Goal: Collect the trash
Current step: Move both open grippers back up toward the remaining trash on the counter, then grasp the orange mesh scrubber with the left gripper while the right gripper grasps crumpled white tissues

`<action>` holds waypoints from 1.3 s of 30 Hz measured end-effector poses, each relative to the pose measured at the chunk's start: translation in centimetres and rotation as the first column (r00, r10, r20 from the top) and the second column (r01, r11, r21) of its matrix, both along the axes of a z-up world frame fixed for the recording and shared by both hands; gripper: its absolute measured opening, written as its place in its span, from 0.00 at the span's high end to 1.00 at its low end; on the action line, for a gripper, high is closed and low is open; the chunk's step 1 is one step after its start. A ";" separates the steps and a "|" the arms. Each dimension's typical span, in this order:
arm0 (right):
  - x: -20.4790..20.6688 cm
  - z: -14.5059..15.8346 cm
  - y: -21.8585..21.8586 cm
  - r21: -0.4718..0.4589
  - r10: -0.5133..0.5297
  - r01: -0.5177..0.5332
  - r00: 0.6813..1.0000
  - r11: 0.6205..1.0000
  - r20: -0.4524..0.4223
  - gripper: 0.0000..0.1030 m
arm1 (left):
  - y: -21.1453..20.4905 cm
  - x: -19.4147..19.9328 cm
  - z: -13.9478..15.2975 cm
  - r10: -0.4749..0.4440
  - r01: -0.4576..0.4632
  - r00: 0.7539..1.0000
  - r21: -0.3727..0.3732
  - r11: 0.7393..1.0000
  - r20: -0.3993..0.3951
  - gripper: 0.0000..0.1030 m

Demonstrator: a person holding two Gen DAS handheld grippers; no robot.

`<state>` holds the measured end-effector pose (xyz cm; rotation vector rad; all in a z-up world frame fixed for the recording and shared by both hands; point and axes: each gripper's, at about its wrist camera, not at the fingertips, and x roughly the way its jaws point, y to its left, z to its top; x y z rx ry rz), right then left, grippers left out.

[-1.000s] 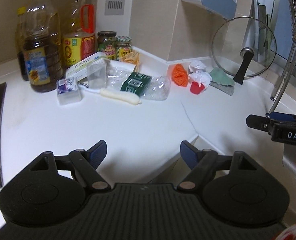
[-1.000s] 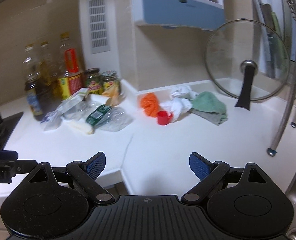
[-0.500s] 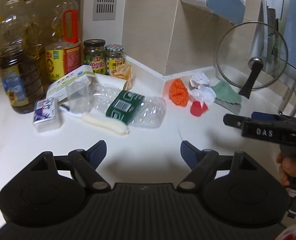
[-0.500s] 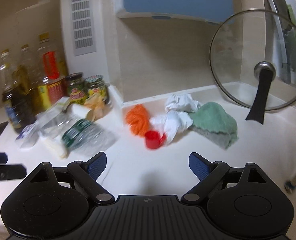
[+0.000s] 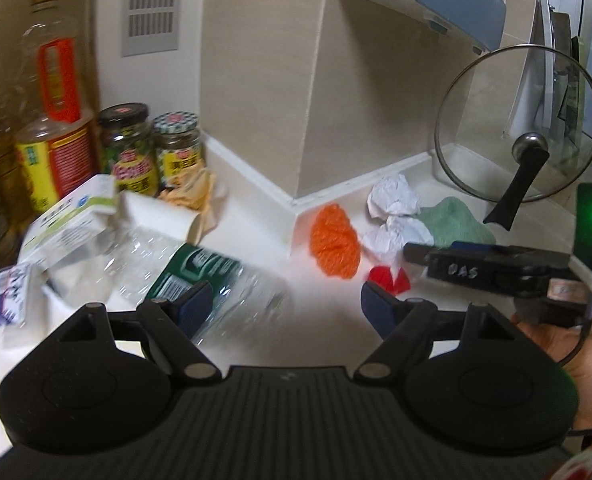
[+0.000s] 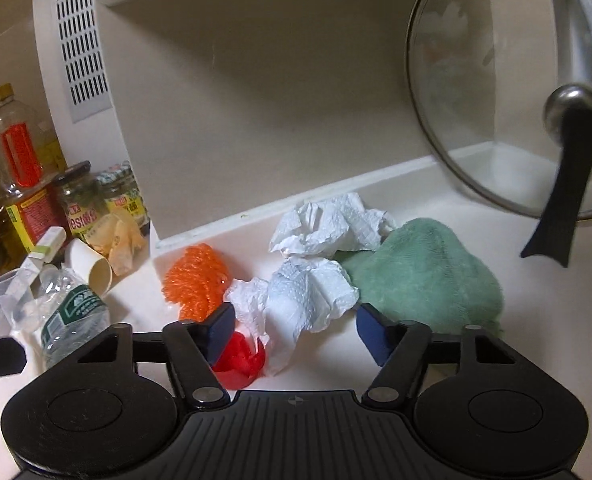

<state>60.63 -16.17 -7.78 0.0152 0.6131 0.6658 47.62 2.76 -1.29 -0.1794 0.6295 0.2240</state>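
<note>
Left tongs (image 5: 283, 307) angled downward, jaws wide apart, pads bare. Right tongs (image 6: 292, 329) tilted down likewise, jaws closing, pads not yet pressing; hand (image 5: 576, 356) gripping behind.

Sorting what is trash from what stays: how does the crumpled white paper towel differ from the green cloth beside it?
The paper towel is white, thin and sharply creased; the green cloth looks thick and fuzzy. The paper towel lies in ragged wads, while the green cloth sits as one rounded heap. The paper towel reaches to the red cup; the green cloth lies nearer the glass lid. Both rest bunched on the white counter, touching each other.
</note>
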 end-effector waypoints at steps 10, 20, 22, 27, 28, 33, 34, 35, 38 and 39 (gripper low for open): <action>1.3 -0.9 0.5 0.003 0.045 -0.045 0.999 0.999 -0.031 0.85 | -0.7 5.6 -1.4 -0.048 0.048 0.998 -0.004 0.999 -0.029 0.24; 0.4 0.7 -3.1 0.043 0.010 -0.010 1.000 0.999 0.005 0.87 | -1.9 10.7 -3.3 -0.091 0.090 0.994 -0.014 0.996 -0.059 0.30; 0.2 0.7 -3.8 0.044 -0.003 0.003 1.000 0.999 0.000 0.87 | -2.2 11.8 -3.8 -0.105 0.105 0.992 -0.015 0.994 -0.071 0.32; -0.3 0.4 -5.7 0.047 -0.031 0.032 0.999 0.998 -0.030 0.87 | -3.1 13.8 -5.0 -0.157 0.157 0.983 -0.017 0.988 -0.098 0.39; -0.4 0.3 -6.0 0.046 -0.036 0.038 0.999 0.998 -0.037 0.87 | -3.3 14.2 -5.2 -0.168 0.167 0.981 -0.020 0.986 -0.101 0.39; -0.8 0.0 -7.5 0.049 -0.057 0.060 0.997 0.997 -0.059 0.87 | -4.1 15.8 -5.7 -0.206 0.206 0.972 -0.009 0.979 -0.113 0.44; -0.9 0.0 -7.8 0.049 -0.062 0.065 0.996 0.997 -0.062 0.87 | -4.3 16.1 -5.9 -0.208 0.210 0.970 0.003 0.978 -0.123 0.50; -0.9 0.0 -8.0 0.050 -0.067 0.070 0.996 0.996 -0.065 0.87 | -4.5 16.4 -6.1 -0.210 0.214 0.968 0.014 0.977 -0.135 0.56; -1.0 0.0 -8.6 0.050 -0.080 0.083 0.995 0.995 -0.064 0.87 | -4.5 16.7 -6.2 -0.206 0.213 0.967 0.034 0.976 -0.149 0.66; -1.0 0.0 -8.7 0.051 -0.084 0.087 0.994 0.995 -0.065 0.87 | -4.4 16.5 -6.1 -0.202 0.209 0.968 0.037 0.977 -0.148 0.67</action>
